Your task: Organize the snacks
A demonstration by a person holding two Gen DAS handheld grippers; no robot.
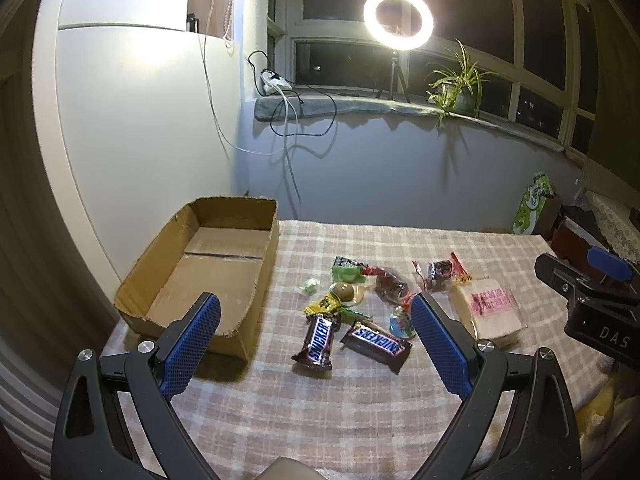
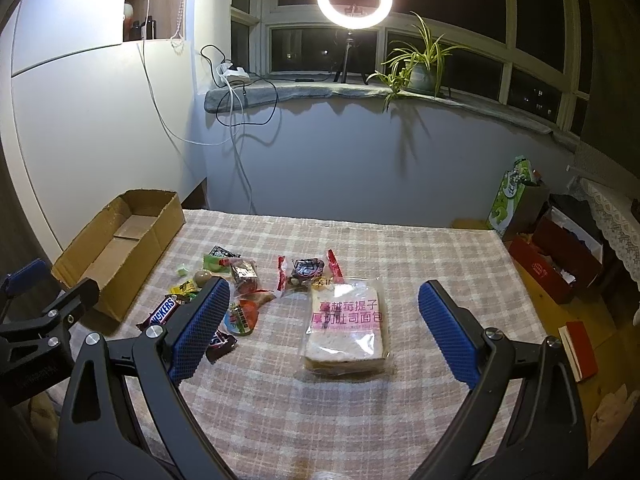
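I'm at the start: both my left gripper (image 1: pixel 316 320) and right gripper (image 2: pixel 324 308) hover spread wide and empty, so next I close on a Snickers bar (image 1: pixel 316 343) for the empty cardboard box (image 1: pixel 260 280).

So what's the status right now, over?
Left tool open, empty. Right tool open, above bread pack. Snacks loose on tablecloth, cardboard box empty. Nothing in the way.

My right tool (image 2: pixel 324 312) hangs wide open over the tabletop (image 2: pixel 420 256), bagged bread (image 2: pixel 346 326) dead ahead, snack pile (image 2: pixel 236 292) at ten o'clock, cardboard box (image 2: pixel 120 248) beyond.
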